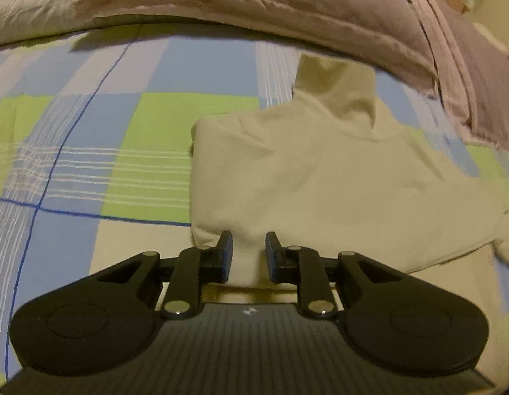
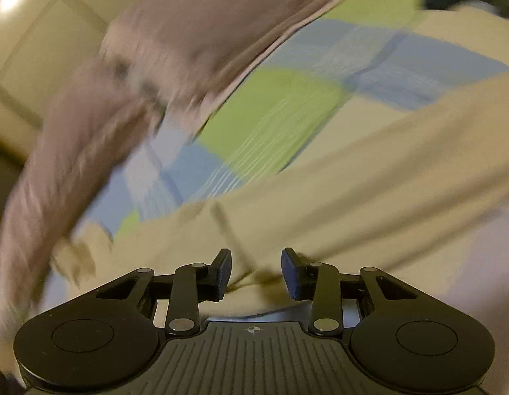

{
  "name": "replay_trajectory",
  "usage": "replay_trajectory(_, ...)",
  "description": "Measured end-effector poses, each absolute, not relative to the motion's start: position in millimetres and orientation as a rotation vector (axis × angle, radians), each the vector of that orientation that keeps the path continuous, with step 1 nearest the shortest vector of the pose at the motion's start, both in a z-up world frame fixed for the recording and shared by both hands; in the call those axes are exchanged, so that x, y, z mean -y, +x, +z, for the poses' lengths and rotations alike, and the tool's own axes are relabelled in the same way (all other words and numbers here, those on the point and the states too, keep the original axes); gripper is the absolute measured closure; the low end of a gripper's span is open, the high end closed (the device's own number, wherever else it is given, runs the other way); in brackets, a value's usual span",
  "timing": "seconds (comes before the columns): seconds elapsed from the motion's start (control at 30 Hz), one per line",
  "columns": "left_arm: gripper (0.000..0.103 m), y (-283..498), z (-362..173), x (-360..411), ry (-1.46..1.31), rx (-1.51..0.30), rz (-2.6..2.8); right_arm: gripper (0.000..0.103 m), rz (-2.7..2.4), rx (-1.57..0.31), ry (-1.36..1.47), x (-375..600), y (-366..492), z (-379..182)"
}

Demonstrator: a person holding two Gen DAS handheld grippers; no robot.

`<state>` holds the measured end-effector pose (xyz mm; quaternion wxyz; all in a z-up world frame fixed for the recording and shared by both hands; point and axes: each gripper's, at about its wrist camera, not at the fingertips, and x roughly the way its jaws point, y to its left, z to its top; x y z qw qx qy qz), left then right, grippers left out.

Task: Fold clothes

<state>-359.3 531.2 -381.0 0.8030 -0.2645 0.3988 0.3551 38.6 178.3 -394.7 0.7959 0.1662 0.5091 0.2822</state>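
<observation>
Two black grippers are hovering over one cream garment (image 1: 320, 184), which is lying spread on a bed sheet (image 1: 162, 125) checked in blue, green and white. Taking that garment as the landmark and starting at the far left of the left wrist view, the checked sheet is lying bare to the left of the garment's straight folded edge. Beyond the garment, a mauve quilt (image 1: 241, 3) is lying bunched across the far side of the bed, touching or nearly touching the garment's far end, where a narrower piece of the cream cloth is sticking out toward it. The left gripper (image 1: 248, 254) is sitting at the garment's near left corner with its jaws parted a little; cream cloth is showing in the gap, but the pads are not pressing on it and nothing is gripped. In the blurred right wrist view, the quilt is lying left of and beyond the garment, with a strip of checked sheet between the two. The right gripper (image 2: 256, 273) is sitting just above the garment's near part, its jaws standing somewhat wider apart and holding nothing, while a dark crease or cord in the cloth, too smeared to identify, is running between the pads.
</observation>
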Motion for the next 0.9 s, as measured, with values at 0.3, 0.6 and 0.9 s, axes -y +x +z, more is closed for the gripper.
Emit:
replay_trajectory(0.3,0.085,-362,-373,-507,-0.849,-0.764,0.758,0.065,0.139,-0.961,0.903,42,83,-405)
replay_trajectory(0.6,0.085,-355,-370,-496,-0.906,-0.738,0.756,0.066,0.106,-0.921,1.027,55,116,-423)
replay_trajectory(0.9,0.085,-396,-368,-503,-1.033,-0.661,0.785,0.101,0.261,-0.824,0.56,-42,110,-342)
